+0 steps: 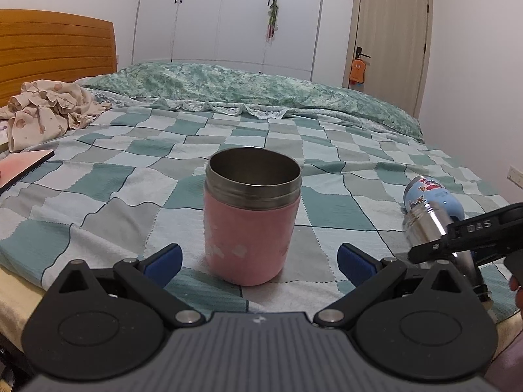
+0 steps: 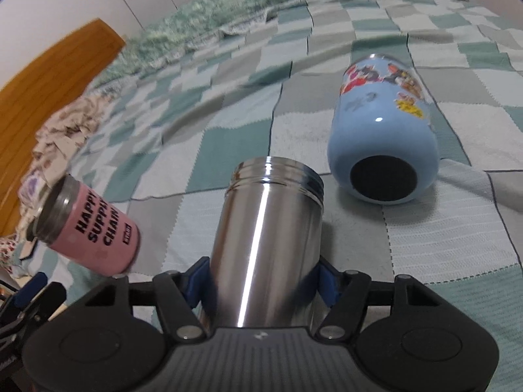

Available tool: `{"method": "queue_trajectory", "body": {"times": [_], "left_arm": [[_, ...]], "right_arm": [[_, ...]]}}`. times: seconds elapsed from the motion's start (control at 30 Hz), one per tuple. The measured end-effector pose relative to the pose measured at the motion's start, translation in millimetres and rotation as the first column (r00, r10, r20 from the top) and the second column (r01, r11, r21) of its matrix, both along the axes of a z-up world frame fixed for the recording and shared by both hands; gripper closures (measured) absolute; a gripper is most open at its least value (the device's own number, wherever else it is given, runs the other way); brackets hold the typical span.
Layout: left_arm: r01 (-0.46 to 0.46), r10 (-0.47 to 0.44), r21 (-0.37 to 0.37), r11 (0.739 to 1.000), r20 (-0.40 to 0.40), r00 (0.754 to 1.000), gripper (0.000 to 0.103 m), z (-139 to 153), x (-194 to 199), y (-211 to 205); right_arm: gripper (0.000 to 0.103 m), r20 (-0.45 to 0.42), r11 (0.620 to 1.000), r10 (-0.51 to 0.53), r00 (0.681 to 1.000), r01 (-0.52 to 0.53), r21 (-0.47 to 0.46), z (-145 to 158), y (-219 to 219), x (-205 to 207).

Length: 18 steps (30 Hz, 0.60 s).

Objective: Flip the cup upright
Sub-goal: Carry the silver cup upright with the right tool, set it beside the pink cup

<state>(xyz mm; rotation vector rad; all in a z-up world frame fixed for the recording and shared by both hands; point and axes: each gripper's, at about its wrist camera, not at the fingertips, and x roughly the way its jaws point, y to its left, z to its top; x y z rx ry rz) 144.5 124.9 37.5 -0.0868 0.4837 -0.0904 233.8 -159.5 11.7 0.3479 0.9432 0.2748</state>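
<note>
A pink cup [image 1: 250, 219] with a steel rim stands upright, mouth up, on the checked bed cover; it also shows in the right wrist view [image 2: 94, 228]. My left gripper [image 1: 260, 261] is open, its blue pads either side of the cup's base and apart from it. My right gripper [image 2: 261, 281] is shut on a plain steel cup [image 2: 266, 245], held tilted with its threaded mouth pointing away; this cup also shows in the left wrist view [image 1: 438, 228]. A blue cartoon-print cup [image 2: 382, 130] lies on its side beyond it, base toward the right camera.
Checked teal and grey cover [image 1: 130, 179] spans the bed. Crumpled floral cloth [image 1: 49, 107] and a pink-covered book [image 1: 23, 166] lie at far left. A green quilt [image 1: 228, 81] is bunched along the far side. Wooden headboard [image 1: 55, 42], wardrobe and door stand behind.
</note>
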Motion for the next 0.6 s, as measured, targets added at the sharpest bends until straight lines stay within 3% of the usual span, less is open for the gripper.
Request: {"method": "queue_trajectory", "body": {"times": [0.2,0.37,0.6], "left_arm": [[-0.011,0.011,-0.003,1.000,0.013,1.000,0.000,3,-8,4],[-0.011,0.011,0.002,1.000,0.030,0.999,0.000,6,-14,5],[-0.029,0.028,0.016,0.999,0.045,0.999,0.000,12,-15,8]], "right_arm": [[0.038,0.116,0.998,0.020,0.993,-0.026,0.053,15,-11,-25],[0.039,0.237,0.997,0.050,0.970,-0.062,0.041,29,-11,-44],[0.040,0.454,0.988,0.153,0.878,-0.131,-0.081,63,25,-52]]}}
